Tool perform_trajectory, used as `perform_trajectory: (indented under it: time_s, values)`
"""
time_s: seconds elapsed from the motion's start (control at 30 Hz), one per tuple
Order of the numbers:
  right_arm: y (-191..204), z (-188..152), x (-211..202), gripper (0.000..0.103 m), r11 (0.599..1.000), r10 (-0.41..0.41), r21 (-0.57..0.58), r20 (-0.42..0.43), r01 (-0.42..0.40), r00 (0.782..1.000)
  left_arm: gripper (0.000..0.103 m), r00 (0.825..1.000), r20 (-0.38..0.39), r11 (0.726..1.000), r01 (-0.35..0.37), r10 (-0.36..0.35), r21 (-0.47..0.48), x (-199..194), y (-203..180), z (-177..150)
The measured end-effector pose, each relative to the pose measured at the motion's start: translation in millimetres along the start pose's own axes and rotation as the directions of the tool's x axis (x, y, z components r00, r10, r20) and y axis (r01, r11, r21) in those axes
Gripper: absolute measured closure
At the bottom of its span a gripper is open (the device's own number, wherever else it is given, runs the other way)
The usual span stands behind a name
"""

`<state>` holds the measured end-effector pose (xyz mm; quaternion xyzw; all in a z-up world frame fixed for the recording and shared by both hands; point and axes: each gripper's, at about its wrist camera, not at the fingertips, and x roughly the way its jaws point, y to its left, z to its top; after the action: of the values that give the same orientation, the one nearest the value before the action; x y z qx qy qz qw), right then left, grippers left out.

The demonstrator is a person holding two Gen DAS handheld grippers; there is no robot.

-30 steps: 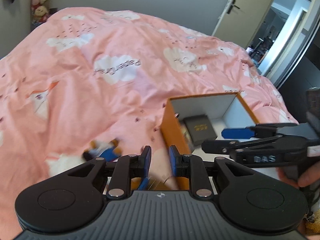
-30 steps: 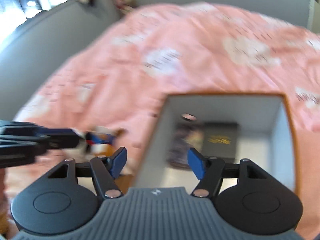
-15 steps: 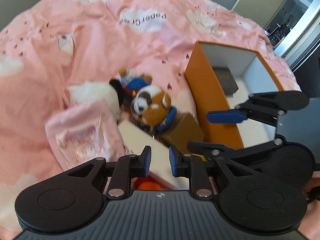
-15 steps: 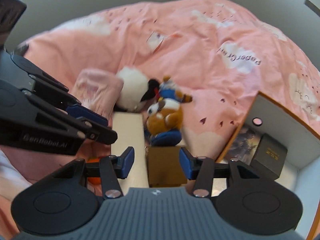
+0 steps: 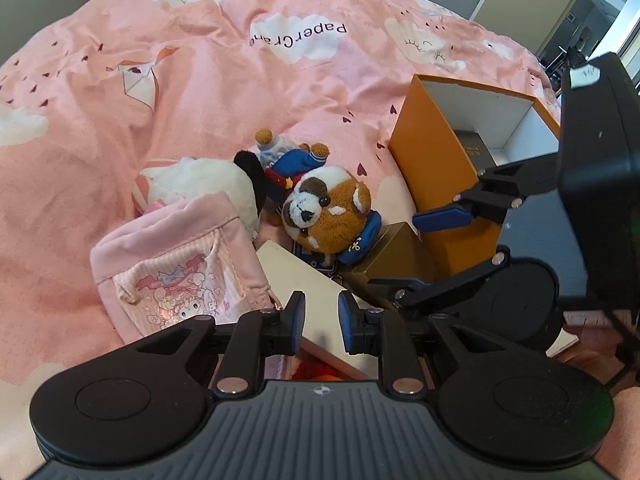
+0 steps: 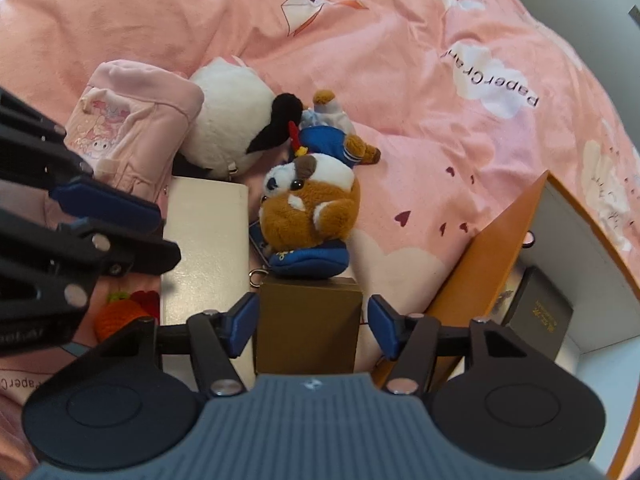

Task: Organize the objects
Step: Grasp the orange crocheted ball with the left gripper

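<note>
**Right jaws straddled the brown box beside the orange bin**

The right gripper (image 6: 308,326) pointed steeply down at the bed, its jaws opening with one brown cardboard box (image 6: 308,320) between them; a narrow gap showed on each side, so the pads did not press on it. The left gripper (image 5: 320,322) hung just to the left of that, its jaws nearly clenched and grasping nothing, with the edge of one flat cream-white box (image 5: 304,280) beneath the tips.

Three plush toys lay ahead of the right jaws: one brown-and-white dog plush (image 6: 310,204) whose blue pouch touched the far edge of the brown box, one small figure in a blue sailor jacket (image 6: 332,136) beyond it, and one white plush with a black ear (image 6: 232,116) further left. One pink drawstring pouch (image 6: 132,120) printed with cartoon characters sat left of the white plush, touching the cream-white box. One orange-and-red knitted item (image 6: 120,312) peeked from under the cream-white box's near left corner.

To the right of the right jaws stood one orange storage box (image 6: 492,248) with a white interior, just beside the brown box. Inside it lay one dark rectangular box with gold lettering (image 6: 540,316) and some printed item partly hidden under it. All rested on a pink quilt (image 6: 400,60) printed with white clouds.
</note>
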<state>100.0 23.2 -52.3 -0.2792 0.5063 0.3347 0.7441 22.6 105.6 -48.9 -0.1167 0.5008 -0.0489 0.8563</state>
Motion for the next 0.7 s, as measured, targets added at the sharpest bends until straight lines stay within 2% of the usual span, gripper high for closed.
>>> perform_trajectory:
  time_s: [0.17,0.27,0.43,0.57,0.63,0.7]
  values:
    - [-2,4,3,0.038,1.0,0.017,-0.016,-0.015,-0.017,1.0,0.08,0.999,-0.018,0.999,0.031,-0.032,-0.034,5,9,1]
    - [0,6,5,0.035,0.999,0.026,-0.028,-0.027,-0.026,0.999,0.085,0.999,-0.028,0.998,0.028,-0.03,-0.05,6,12,1]
    - [0,5,5,0.035,0.997,0.043,-0.056,-0.043,-0.046,0.998,0.085,0.999,-0.032,0.998,0.033,-0.035,-0.055,7,12,1]
    - [0,5,-2,0.041,0.997,0.07,-0.041,-0.03,-0.071,0.997,0.085,0.995,-0.088,0.998,0.046,-0.05,-0.052,7,12,0]
    - [3,4,-10,0.042,0.993,0.104,-0.055,-0.009,-0.105,0.995,0.084,0.991,-0.12,0.998,0.052,-0.056,-0.036,5,10,-2]
    - [8,3,-14,0.045,0.992,0.104,-0.071,-0.002,-0.104,0.995,0.076,0.989,-0.144,0.999,0.047,-0.044,0.012,3,2,-5]
